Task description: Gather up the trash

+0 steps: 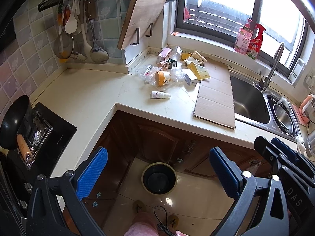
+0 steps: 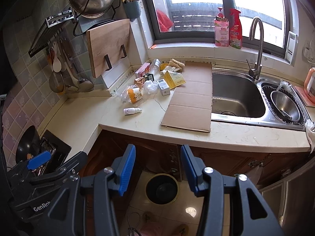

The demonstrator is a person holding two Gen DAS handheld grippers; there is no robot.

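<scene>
Trash pile (image 1: pixel 177 68) heaped in bench (image 1: pixel 88 98) corner, well beyond both grippers: left gripper (image 1: pixel 157 175) and right gripper (image 2: pixel 157 169) fingers spread wide, holding nothing, above floor bin (image 2: pixel 162 188).

A pile of trash (image 2: pixel 153 80) lies in the back corner of the counter. In it are a yellow box (image 2: pixel 174 79), a small white box (image 2: pixel 163 87), a pink box (image 2: pixel 142 69), crumpled clear plastic (image 2: pixel 150 87) and an orange and white cup (image 2: pixel 134 95) on its side. A little white bottle (image 2: pixel 132 111) lies flat, alone (near the pile). The round dark bin (image 2: pixel 162 188) stands on the floor, open.
</scene>
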